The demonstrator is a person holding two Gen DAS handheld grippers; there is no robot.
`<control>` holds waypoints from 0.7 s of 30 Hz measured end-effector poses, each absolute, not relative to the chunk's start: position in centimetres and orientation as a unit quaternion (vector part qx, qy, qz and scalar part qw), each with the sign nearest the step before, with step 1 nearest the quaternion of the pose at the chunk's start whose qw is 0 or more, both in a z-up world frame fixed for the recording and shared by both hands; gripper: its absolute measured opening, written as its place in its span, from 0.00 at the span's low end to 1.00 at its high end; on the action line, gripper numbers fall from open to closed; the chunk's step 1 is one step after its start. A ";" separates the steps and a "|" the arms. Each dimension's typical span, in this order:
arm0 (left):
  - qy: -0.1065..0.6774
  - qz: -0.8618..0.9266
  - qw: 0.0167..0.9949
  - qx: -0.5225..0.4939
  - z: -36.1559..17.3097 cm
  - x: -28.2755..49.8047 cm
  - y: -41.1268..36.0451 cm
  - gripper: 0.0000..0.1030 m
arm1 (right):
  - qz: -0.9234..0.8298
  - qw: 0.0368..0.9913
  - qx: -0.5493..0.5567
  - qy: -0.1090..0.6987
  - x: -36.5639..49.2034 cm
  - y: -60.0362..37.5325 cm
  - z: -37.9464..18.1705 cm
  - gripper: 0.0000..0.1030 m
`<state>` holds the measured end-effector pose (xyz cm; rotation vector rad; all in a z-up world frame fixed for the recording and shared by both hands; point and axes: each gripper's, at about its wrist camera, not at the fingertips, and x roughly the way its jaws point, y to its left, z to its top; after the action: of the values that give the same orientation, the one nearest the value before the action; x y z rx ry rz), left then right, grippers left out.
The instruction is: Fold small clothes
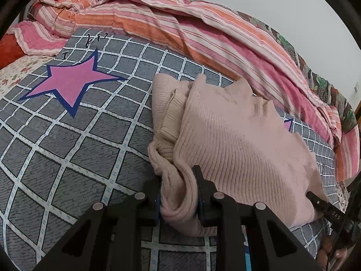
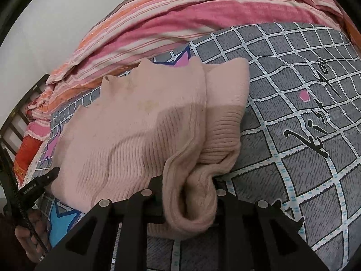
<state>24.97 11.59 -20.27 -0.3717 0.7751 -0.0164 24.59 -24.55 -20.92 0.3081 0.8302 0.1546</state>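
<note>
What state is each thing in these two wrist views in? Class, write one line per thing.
pink knit sweater: partly folded, near edge bunched and pinched at two spots.
left hand-held gripper: shut on the sweater's edge.
right hand-held gripper: shut on the sweater's edge.
grey checked sheet: spread flat under the sweater.
striped quilt: rumpled, heaped behind.

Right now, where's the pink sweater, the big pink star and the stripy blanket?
pink sweater point(image 1: 239, 140), left wrist view, ribbed front.
big pink star point(image 1: 72, 80), left wrist view, its middle.
stripy blanket point(image 2: 180, 18), right wrist view, pink stripe.
</note>
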 end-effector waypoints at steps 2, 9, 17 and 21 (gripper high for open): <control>0.377 -0.007 0.909 -0.177 -20.2 25.0 11.5 0.22 | 0.075 0.901 0.148 0.401 24.6 -24.5 -20.9 0.22; 0.376 -0.022 0.908 -0.182 -20.2 24.6 11.9 0.22 | 0.073 0.904 0.135 0.399 24.6 -24.2 -20.8 0.22; 0.387 -0.007 0.911 -0.144 -20.1 25.4 10.6 0.22 | 0.072 0.904 0.131 0.400 24.7 -24.1 -20.8 0.22; 0.388 -0.008 0.909 -0.149 -20.2 25.5 10.7 0.22 | 0.075 0.903 0.136 0.400 24.7 -24.2 -20.8 0.22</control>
<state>25.51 10.73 -20.16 -0.3071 0.8012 -0.0155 24.73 -24.20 -20.84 0.2810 0.8276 0.1545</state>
